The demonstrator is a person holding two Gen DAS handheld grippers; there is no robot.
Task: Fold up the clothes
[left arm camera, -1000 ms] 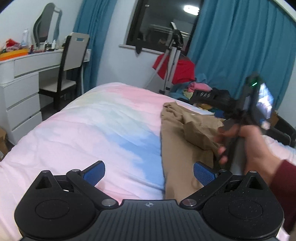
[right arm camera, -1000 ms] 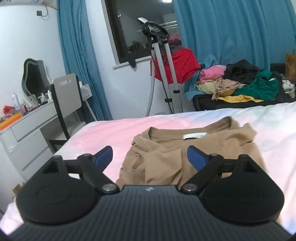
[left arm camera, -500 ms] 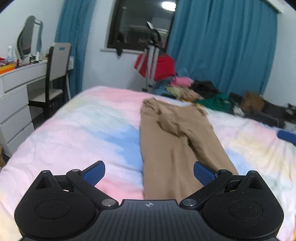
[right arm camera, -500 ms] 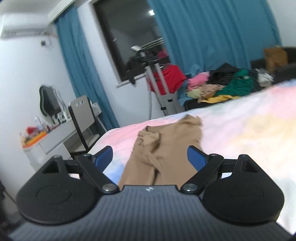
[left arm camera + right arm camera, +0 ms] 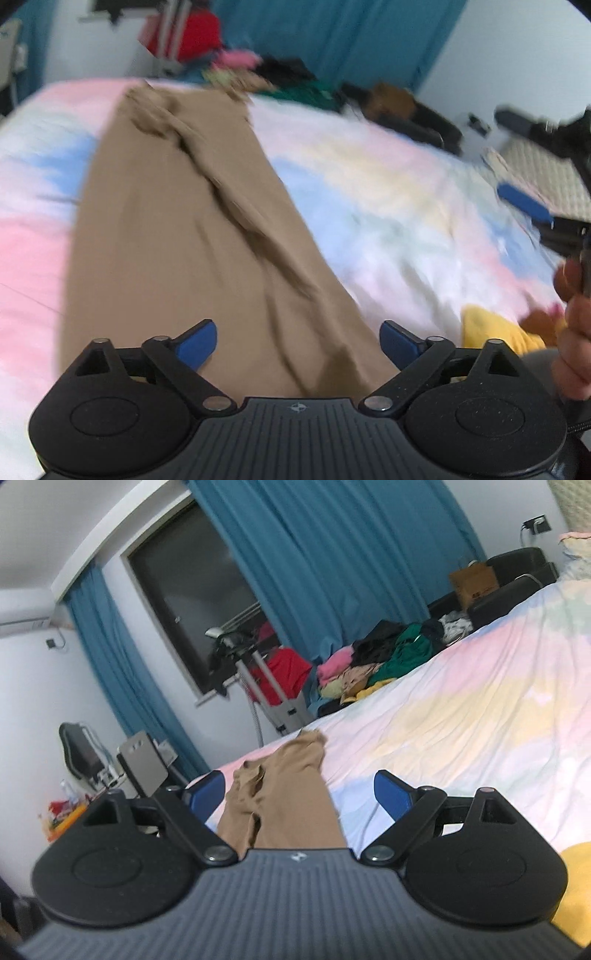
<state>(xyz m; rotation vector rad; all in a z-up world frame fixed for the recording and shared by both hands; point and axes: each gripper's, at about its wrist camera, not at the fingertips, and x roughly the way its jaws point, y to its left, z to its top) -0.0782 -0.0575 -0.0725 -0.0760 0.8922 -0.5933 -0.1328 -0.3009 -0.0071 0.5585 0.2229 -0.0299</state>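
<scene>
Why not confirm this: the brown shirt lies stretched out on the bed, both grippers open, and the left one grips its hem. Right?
Not quite: in the left wrist view the left gripper is open over the brown shirt on the bed, holding nothing. The right gripper is open too.

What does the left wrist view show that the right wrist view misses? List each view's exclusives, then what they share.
Only the left wrist view shows the person's right hand at the frame's right edge and the right tongs seen from outside.

Only the right wrist view shows the dark window, the chair and the cluttered dresser at the left.

Both show the tan shirt lying long and narrow on the pastel bedspread, a yellow garment at the near right, the clothes pile against the blue curtain, and open, empty tongs: left tongs.
</scene>
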